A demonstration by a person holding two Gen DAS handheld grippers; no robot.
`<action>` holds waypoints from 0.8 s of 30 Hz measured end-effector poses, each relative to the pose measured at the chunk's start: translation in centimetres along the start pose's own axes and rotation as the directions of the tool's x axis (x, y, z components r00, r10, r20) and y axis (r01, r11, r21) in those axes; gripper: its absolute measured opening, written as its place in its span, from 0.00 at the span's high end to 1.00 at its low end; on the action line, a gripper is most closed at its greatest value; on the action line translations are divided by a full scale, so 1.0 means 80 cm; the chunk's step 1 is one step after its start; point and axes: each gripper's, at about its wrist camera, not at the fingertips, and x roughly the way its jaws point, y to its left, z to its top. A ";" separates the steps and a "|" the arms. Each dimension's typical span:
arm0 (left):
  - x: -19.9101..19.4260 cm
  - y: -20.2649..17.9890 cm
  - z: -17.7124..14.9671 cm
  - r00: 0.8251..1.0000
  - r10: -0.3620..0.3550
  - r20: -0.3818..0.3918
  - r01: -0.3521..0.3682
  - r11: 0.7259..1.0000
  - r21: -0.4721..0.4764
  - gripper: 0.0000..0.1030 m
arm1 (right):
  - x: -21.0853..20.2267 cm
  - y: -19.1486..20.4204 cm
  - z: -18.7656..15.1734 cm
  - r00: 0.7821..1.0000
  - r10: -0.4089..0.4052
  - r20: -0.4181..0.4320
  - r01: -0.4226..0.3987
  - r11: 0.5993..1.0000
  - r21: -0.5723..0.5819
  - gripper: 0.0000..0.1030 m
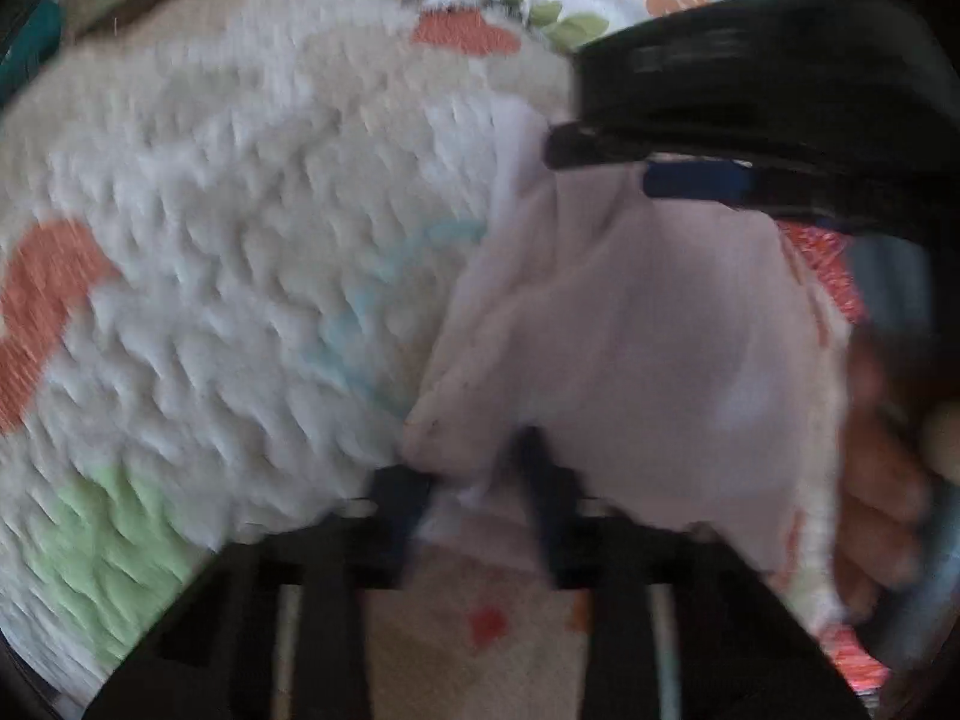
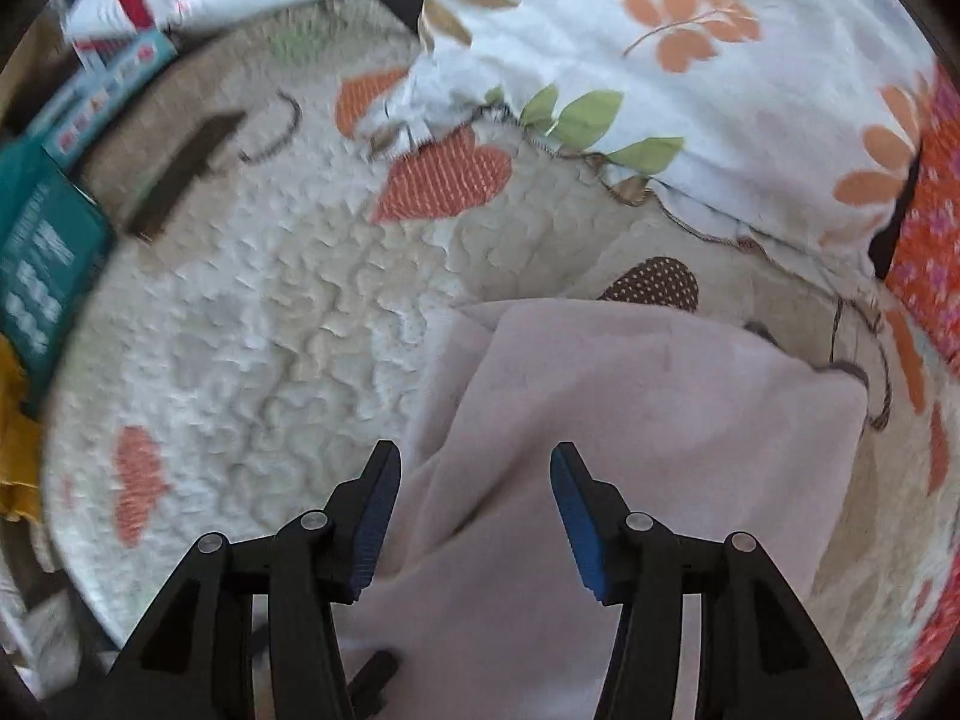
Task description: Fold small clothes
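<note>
While the left wrist view is heavily blurred, it shows the left gripper (image 1: 474,480) at the near edge with its jaws drawn close together, pinching a bunched edge of a pale pink garment (image 1: 630,330). The garment spreads from those jaws toward the right and far side of the view, lifted and rumpled rather than lying flat. Above it at the right, the right gripper (image 1: 648,168) reaches in from the right edge, its black body large in the frame and a blue pad (image 1: 699,183) just touching or just above the far edge of the cloth; the blur keeps me from telling which. A hand (image 1: 876,480) shows at the near right, beside the garment.

From the right wrist view, the right gripper (image 2: 474,516) has its jaws spread wide, holding nothing, with the pale pink garment (image 2: 630,408) lying between and beyond them. The cloth rests on a white quilted blanket (image 2: 252,312) patterned with orange hearts, one orange heart (image 2: 447,177) sitting far of centre and a brown dotted heart (image 2: 657,282) peeking out at the garment's far edge. A white sheet with orange flowers and green leaves (image 2: 630,18) covers the far right. At the far left lie a teal box (image 2: 48,240) and a yellow cloth (image 2: 15,438).
</note>
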 end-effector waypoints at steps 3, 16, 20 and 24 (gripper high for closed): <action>0.002 0.010 0.000 0.999 -0.047 -0.013 0.046 0.997 -0.059 0.85 | 0.015 0.005 -0.004 0.996 -0.088 -0.006 0.088 0.996 -0.024 0.88; 0.004 0.034 0.003 0.993 -0.120 -0.021 0.114 0.975 -0.189 0.85 | -0.039 0.027 0.025 0.993 0.005 0.121 -0.009 0.999 0.037 0.94; 0.004 0.033 0.004 0.992 -0.121 -0.022 0.114 0.973 -0.200 0.85 | -0.010 0.034 0.031 0.996 0.026 0.083 -0.031 0.998 0.049 0.94; -0.002 0.033 0.000 0.994 -0.105 -0.017 0.100 0.977 -0.187 0.85 | 0.014 0.021 0.034 0.996 0.071 0.058 -0.076 0.994 0.084 0.94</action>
